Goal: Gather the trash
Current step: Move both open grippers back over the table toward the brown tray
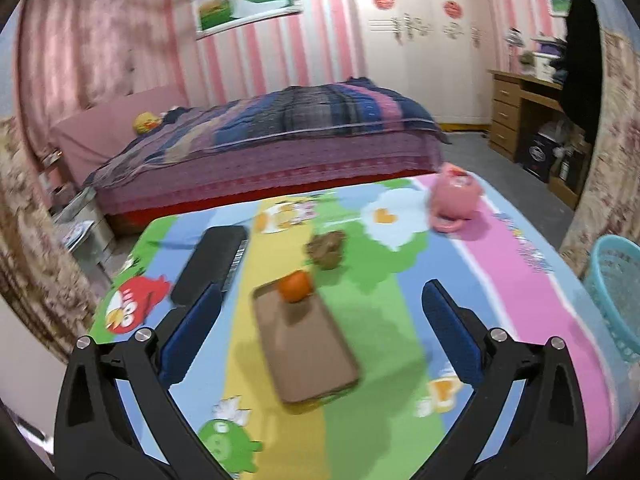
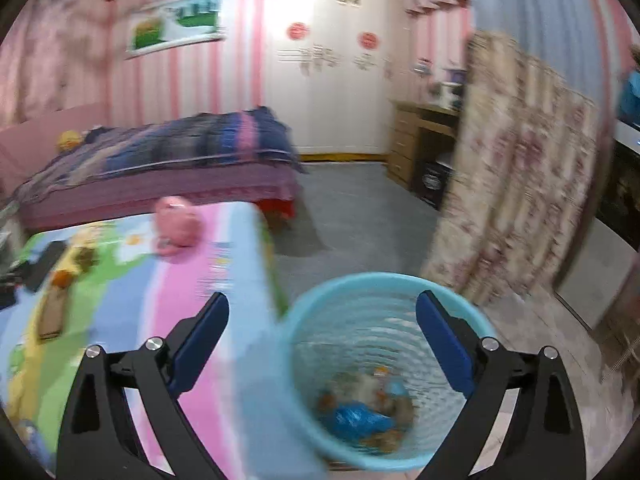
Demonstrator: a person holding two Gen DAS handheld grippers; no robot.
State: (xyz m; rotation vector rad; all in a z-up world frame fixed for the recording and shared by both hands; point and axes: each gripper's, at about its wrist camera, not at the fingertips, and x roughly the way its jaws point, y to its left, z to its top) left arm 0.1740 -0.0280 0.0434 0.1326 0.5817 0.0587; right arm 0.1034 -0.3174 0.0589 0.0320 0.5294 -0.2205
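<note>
My left gripper (image 1: 320,304) is open and empty above the cartoon-print table (image 1: 520,280). Between its fingers lie an orange fruit or peel (image 1: 295,286) and a flat brown board (image 1: 308,352). A crumpled brown wad (image 1: 326,249) lies just beyond them. My right gripper (image 2: 322,312) is open and empty above a light blue mesh trash basket (image 2: 384,364) on the floor to the right of the table. The basket holds blue wrapping and other scraps (image 2: 360,416). The basket rim also shows in the left wrist view (image 1: 618,292).
A pink pig-shaped mug (image 1: 454,200) stands at the table's far right. A black remote-like slab (image 1: 214,264) lies at the left. A bed (image 1: 280,136) is behind the table, a floral screen (image 2: 516,168) to the right, a wooden desk (image 1: 520,112) beyond.
</note>
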